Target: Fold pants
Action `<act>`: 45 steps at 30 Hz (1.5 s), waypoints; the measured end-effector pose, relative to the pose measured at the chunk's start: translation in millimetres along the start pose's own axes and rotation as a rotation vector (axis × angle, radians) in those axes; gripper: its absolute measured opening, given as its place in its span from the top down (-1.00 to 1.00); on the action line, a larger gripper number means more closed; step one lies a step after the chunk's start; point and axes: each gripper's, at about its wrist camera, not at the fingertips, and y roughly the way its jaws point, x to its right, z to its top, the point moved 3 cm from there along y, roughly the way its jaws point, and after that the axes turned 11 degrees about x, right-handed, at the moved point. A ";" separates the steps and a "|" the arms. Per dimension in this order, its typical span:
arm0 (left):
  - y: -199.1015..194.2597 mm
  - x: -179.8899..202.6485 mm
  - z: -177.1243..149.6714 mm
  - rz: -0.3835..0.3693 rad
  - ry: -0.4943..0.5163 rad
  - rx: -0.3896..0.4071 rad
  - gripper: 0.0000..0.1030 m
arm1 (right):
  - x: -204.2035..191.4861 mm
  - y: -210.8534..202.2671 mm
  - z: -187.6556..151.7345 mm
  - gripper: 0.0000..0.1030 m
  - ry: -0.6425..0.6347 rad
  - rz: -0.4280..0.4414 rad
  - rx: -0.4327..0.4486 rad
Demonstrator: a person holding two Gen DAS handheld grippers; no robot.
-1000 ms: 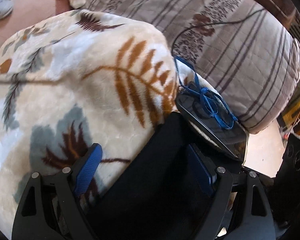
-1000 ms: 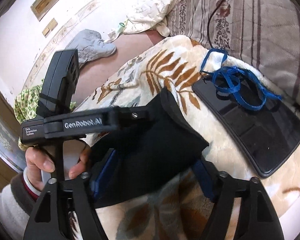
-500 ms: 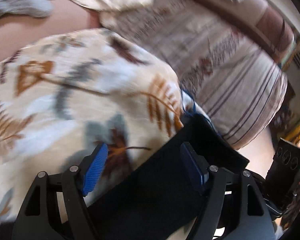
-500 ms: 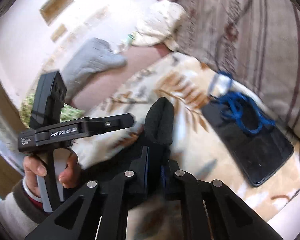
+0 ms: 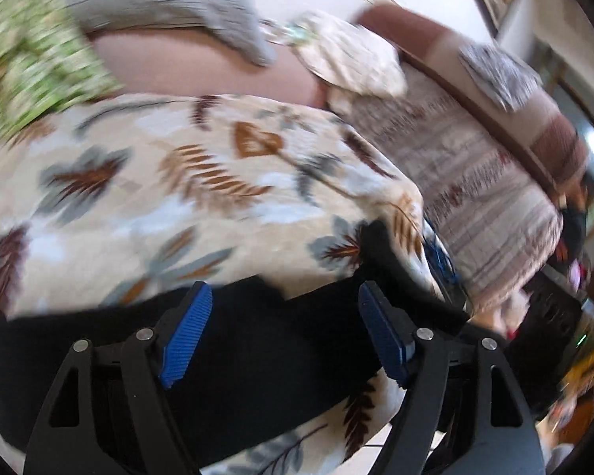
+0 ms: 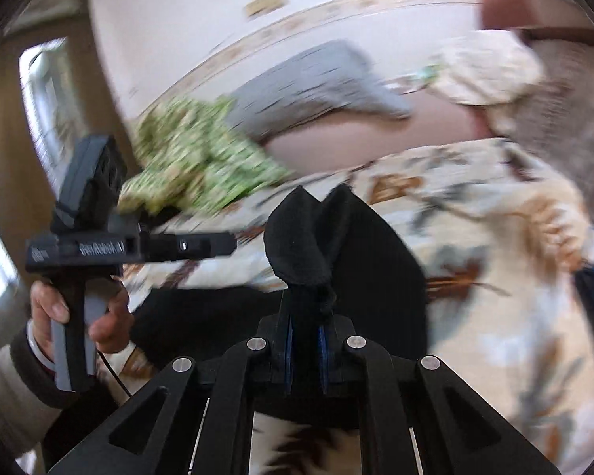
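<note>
The black pants (image 5: 257,348) lie across a cream leaf-patterned blanket (image 5: 170,198). My left gripper (image 5: 283,336) is open, its blue pads (image 5: 186,332) spread wide just above the black fabric. My right gripper (image 6: 305,340) is shut on a bunched fold of the pants (image 6: 301,233), which sticks up above the fingertips. The rest of the pants (image 6: 380,261) trails onto the blanket (image 6: 495,277). The left gripper also shows in the right wrist view (image 6: 225,243), held in a hand at the left.
A striped quilt (image 5: 475,182) lies at the right. A grey garment (image 6: 309,79) and a green patterned cloth (image 6: 194,158) lie at the far side. A blue cord (image 5: 439,257) and a black tablet sit at the blanket's right edge.
My right gripper has closed on the pants fold and lifted it. Both views have swung left and up. My left gripper has stayed open over the pants.
</note>
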 end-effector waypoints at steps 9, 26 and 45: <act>1.0 -37.4 -32.4 0.043 -0.124 -0.028 -0.58 | -22.5 34.0 -35.1 0.22 0.065 0.112 -0.207; 66.2 29.7 -64.2 0.040 0.050 -0.141 0.73 | 65.0 11.5 -29.0 0.09 0.143 -0.123 -0.137; 10.9 -15.7 -55.0 0.188 0.020 -0.031 0.22 | 27.3 29.3 -19.0 0.07 0.070 -0.089 -0.145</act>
